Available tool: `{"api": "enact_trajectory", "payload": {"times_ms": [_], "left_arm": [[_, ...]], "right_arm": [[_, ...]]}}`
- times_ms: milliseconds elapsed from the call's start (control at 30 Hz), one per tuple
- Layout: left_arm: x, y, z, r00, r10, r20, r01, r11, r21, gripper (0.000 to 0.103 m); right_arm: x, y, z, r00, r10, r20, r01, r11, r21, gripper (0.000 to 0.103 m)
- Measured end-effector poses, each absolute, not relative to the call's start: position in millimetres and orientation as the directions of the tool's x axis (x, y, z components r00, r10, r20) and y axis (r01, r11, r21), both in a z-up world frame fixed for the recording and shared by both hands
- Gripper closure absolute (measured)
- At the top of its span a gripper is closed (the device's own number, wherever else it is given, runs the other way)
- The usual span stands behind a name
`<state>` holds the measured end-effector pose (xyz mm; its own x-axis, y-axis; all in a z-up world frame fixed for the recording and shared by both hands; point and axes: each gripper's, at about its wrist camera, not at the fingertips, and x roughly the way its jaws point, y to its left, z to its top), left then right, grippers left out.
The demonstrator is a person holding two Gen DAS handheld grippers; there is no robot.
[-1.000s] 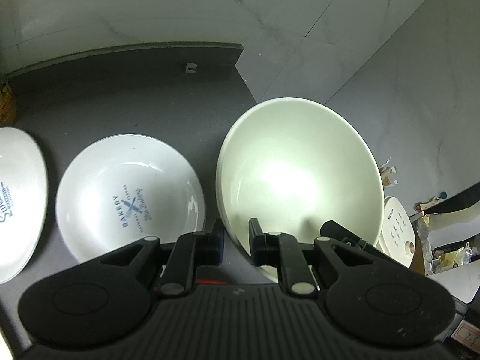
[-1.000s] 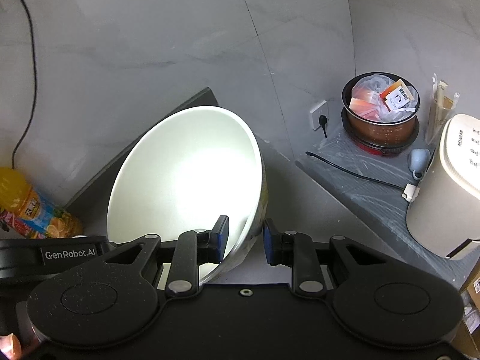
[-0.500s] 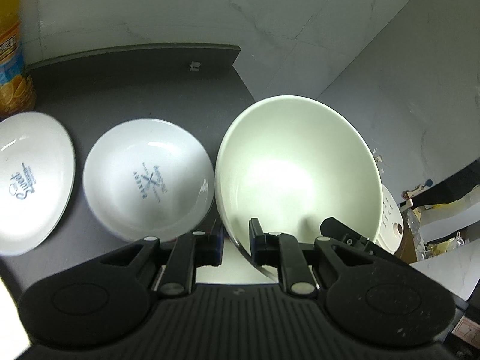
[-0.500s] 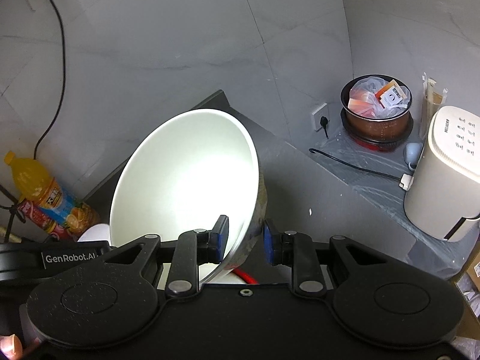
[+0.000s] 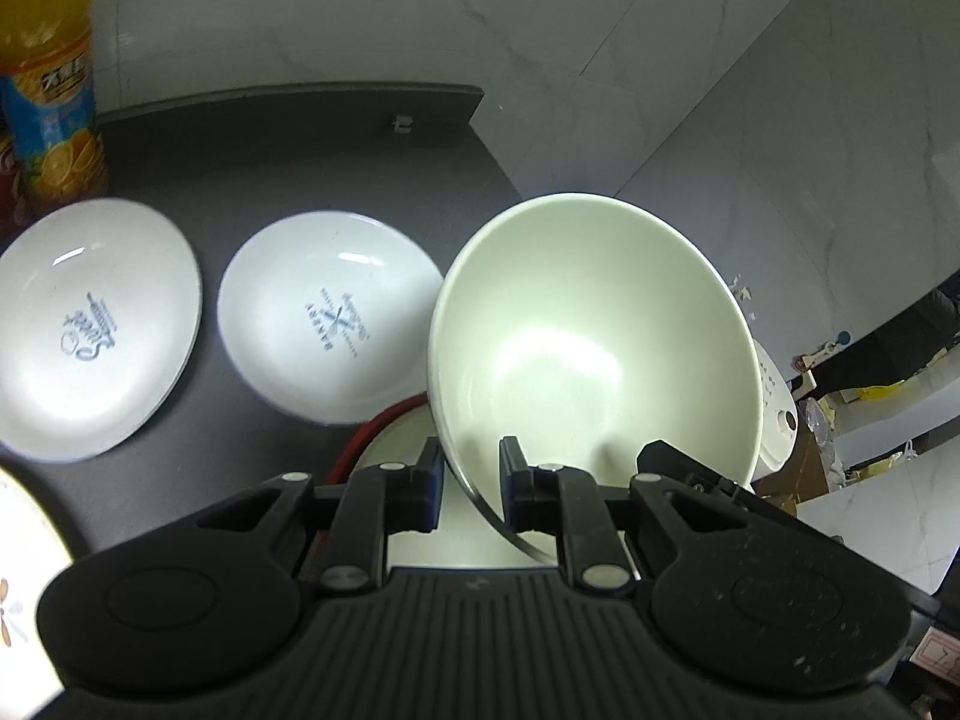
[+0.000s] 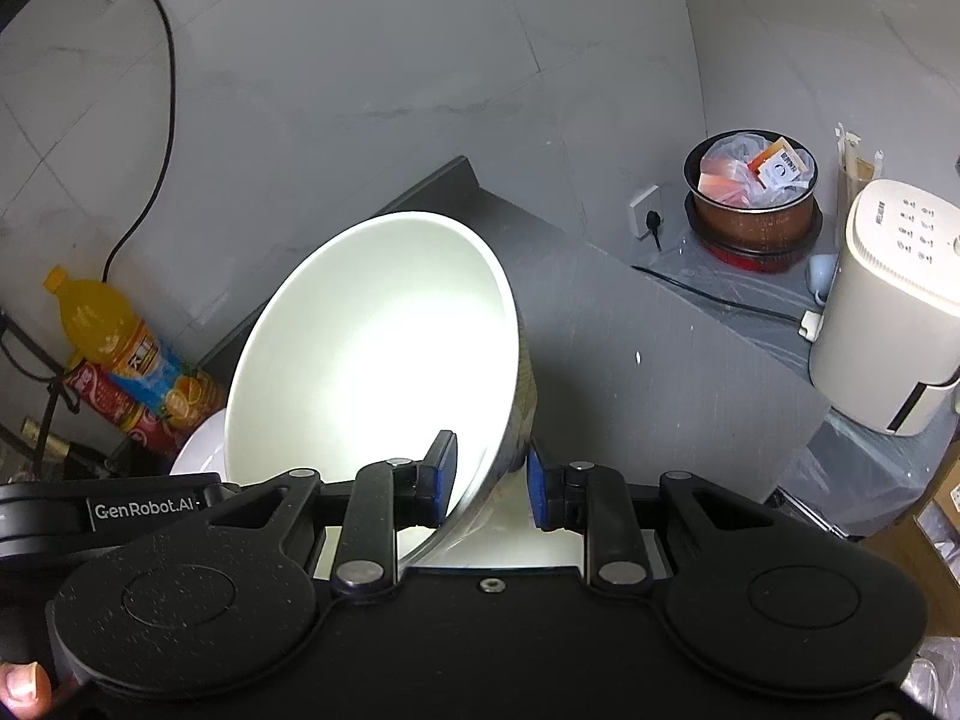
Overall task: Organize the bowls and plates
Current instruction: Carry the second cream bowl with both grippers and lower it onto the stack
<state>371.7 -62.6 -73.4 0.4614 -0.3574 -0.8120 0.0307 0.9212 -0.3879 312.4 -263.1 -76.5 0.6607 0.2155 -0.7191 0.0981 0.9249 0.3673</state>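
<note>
White and tilted, the large bowl (image 5: 594,336) is held above the dark counter (image 5: 258,156), its rim clamped on one side by the left gripper (image 5: 471,492) and on the other by the right gripper (image 6: 489,480). Left of the bowl, two printed plates (image 5: 330,312) lie flat beside an orange juice bottle (image 5: 51,72).

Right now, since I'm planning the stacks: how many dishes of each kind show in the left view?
Big bowl: 1
Printed plates: 2
Red-rimmed dish: 1
Flowered dish, cut off at the edge: 1
Total: 5
</note>
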Motion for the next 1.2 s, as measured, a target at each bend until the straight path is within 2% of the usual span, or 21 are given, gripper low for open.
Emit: {"api": "enact_trajectory", "payload": {"times_ms": [667,967,1200], "left_arm": [[340,-49,-107,0.370,-0.354,-0.859,0.028,0.928,-0.370,0.087],[339,-50,-112,0.367,-0.327,-0.871,0.023,0.939,-0.343,0.084],[338,-46,-106,0.364,-0.330,-0.871,0.019,0.938,-0.347,0.082]], "right_arm": [[281,-249,-107,0.582,0.201,-0.788,0.133,0.932,0.337,0.077],[281,-250,-116,0.557,0.231,-0.798,0.141,0.921,0.364,0.072],[277,-250,-110,0.558,0.228,-0.798,0.126,0.927,0.353,0.064]]}}
